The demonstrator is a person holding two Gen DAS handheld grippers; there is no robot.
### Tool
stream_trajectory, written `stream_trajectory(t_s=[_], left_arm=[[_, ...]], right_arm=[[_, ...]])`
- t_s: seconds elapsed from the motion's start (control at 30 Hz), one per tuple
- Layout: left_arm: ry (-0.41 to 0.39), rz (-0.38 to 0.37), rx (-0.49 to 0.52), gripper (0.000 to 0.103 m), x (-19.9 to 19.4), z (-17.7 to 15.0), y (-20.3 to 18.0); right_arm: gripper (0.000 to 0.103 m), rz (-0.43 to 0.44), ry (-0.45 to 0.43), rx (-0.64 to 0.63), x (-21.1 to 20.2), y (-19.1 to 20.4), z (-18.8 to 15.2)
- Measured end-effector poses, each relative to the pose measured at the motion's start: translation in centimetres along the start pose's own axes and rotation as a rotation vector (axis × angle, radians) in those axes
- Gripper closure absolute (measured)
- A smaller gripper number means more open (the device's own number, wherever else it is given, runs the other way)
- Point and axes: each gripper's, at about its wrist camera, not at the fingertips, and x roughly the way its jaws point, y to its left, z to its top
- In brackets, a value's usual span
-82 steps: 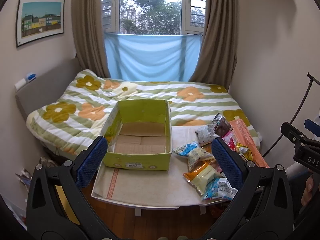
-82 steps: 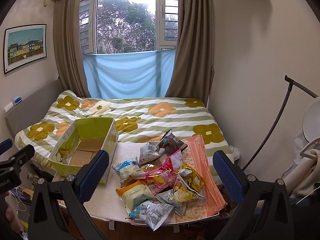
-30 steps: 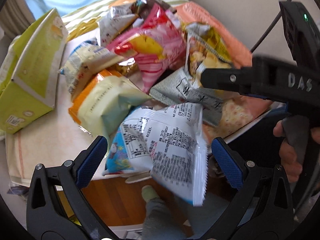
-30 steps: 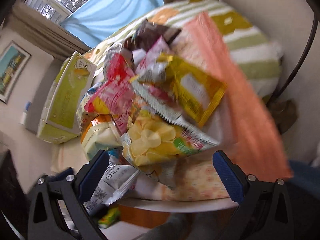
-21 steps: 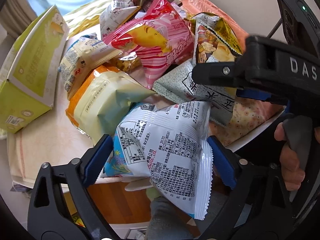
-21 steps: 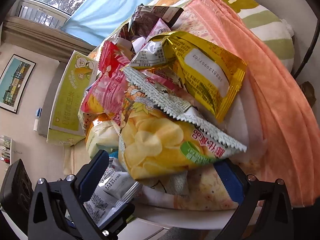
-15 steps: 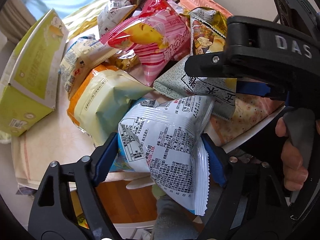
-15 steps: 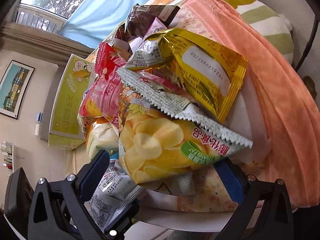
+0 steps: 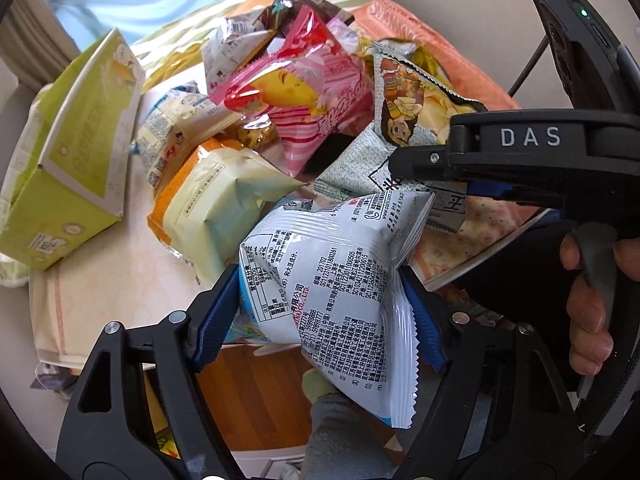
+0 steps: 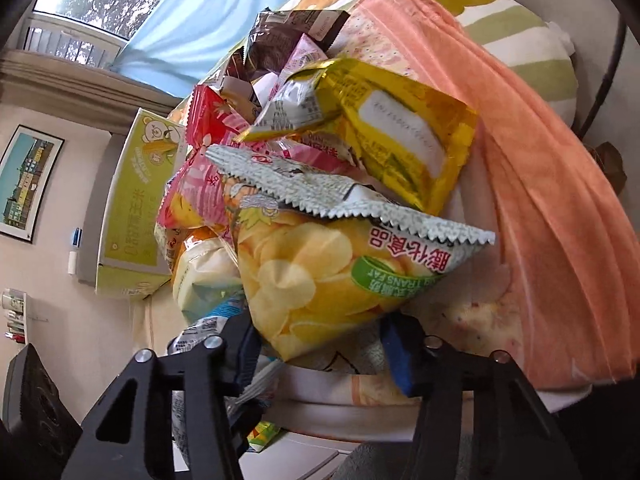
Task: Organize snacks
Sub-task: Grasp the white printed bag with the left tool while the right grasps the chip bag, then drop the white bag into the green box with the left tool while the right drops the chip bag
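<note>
A pile of snack bags lies on the small table. In the left wrist view my left gripper point(image 9: 320, 300) is shut on a white and blue snack bag point(image 9: 332, 280) at the table's near edge. In the right wrist view my right gripper point(image 10: 320, 344) is shut on a yellow potato chip bag point(image 10: 328, 276) with a grey serrated top. A pink striped bag point(image 9: 316, 92), an orange and cream bag point(image 9: 212, 200) and a gold bag point(image 10: 400, 132) lie in the pile. The green cardboard box point(image 9: 68, 160) stands at the left, and shows in the right wrist view point(image 10: 132, 208).
The table point(image 9: 92, 280) carries a cream cloth. An orange folded cloth point(image 10: 540, 180) lies along the pile's right side. The striped flowered bed point(image 10: 516, 24) is behind. The right gripper's body point(image 9: 540, 160) crosses the left wrist view at right. Wooden floor lies below the table edge.
Both grippers came down from a high view to the pile. The left jaws closed on the white and blue bag, the right jaws on the yellow chip bag.
</note>
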Motion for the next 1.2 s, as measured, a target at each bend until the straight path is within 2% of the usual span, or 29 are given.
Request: stream_trajectory(t_s=[0.2,0.53,0.67,0.87,1.0,1.2], left_arm=[[-0.052,0.016,-0.006,0.029,-2.5,-0.6,0.1],[-0.226,0.075,-0.126,0.029,-9.2,0.3,4.2],[-0.287,0.105,-0.191,0.029,-11.1,1.2,7.8],[-0.368,0.167,-0.268,0.029,-13.4,2.3,15.9],[-0.383,0.194,-0.294,0.029,-13.8,3.3,22.2],[-0.359,0.197,-0.297,0.029,-12.8,4.6,30.9]], right_arm=[[0.057,0.010,-0.041,-0.022,-2.4,0.7,-0.9],[0.057,0.037,-0.142,-0.137,-7.3,4.6,-0.1],[0.057,0.025,-0.192,-0.221,-8.5,7.8,1.0],[0.057,0.018,-0.231,-0.329,-7.8,13.7,1.8],[0.057,0.037,-0.239,-0.376,-6.0,18.2,2.5],[0.057,0.048,-0.222,-0.410,-0.9,25.4,3.5]])
